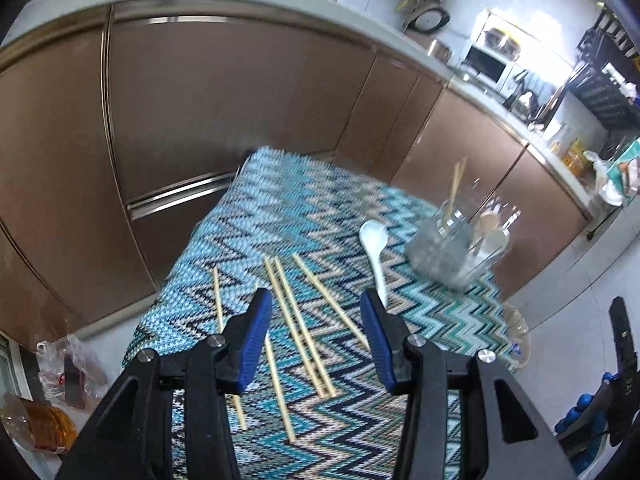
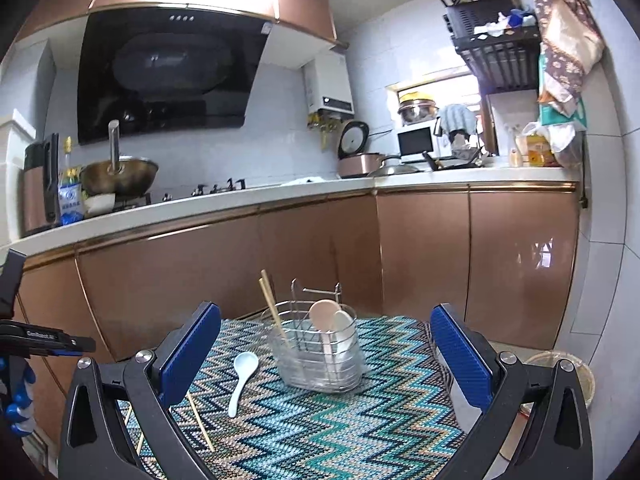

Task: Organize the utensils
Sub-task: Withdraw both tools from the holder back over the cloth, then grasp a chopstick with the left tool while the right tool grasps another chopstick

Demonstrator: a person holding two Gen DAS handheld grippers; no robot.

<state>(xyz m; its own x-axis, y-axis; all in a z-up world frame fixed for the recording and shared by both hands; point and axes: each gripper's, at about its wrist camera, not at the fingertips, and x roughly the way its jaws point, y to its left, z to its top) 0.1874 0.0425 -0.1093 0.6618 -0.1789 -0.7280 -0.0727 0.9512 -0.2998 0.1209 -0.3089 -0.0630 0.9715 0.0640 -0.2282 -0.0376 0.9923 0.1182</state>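
While both claws hang spread and empty, the left claw (image 1: 316, 312) should drop low over one of the chopsticks (image 1: 298, 328) lying loose on the counter (image 1: 320, 208), beside the holder (image 2: 316, 348), pinching mid-length.

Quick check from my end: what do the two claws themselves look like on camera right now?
Both match. The left claw and right claw each have two flat, ribbed blue pads on black angular plastic linkages, pinned with round silver bolts. The right wrist view also shows the left unit's black body with small white lettering, too small to read, held by a blue-tipped glove. No cables are visible.
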